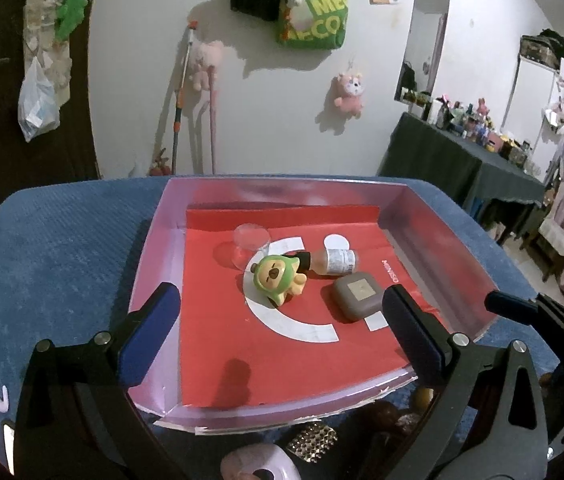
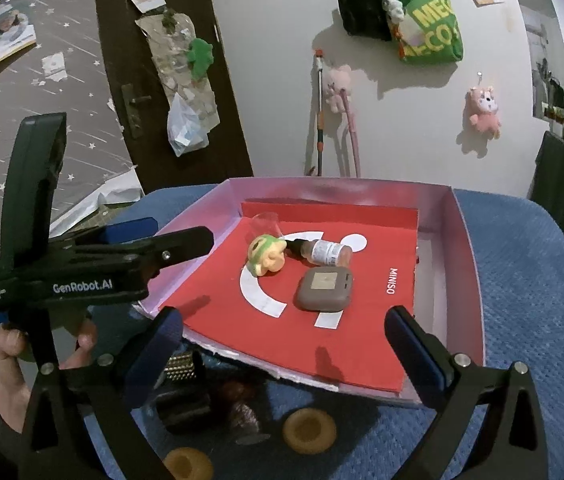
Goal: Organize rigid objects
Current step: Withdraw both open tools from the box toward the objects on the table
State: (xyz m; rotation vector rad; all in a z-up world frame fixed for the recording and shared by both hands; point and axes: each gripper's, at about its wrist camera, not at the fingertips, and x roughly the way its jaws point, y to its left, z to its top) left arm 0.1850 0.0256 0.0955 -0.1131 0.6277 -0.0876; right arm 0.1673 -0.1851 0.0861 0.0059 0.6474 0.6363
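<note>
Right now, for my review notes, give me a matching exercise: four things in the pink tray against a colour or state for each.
Things:
1. toy figure
2. small bottle
3. square case
4. clear cup

Descriptions:
A. grey-brown, lying flat
B. transparent, tipped on its side
C. green hood, yellow face
D. on its side, white label

Pairs: 1-C, 2-D, 3-A, 4-B

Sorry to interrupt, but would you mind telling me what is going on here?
A person is sorting small objects into a pink box lined in red, with a gripper in each hand. Both the left gripper and right gripper are open and empty, above the box's near edge. Inside lie a green toy, a small bottle, a brown case and a clear cup. More items wait on the blue cloth.
</note>
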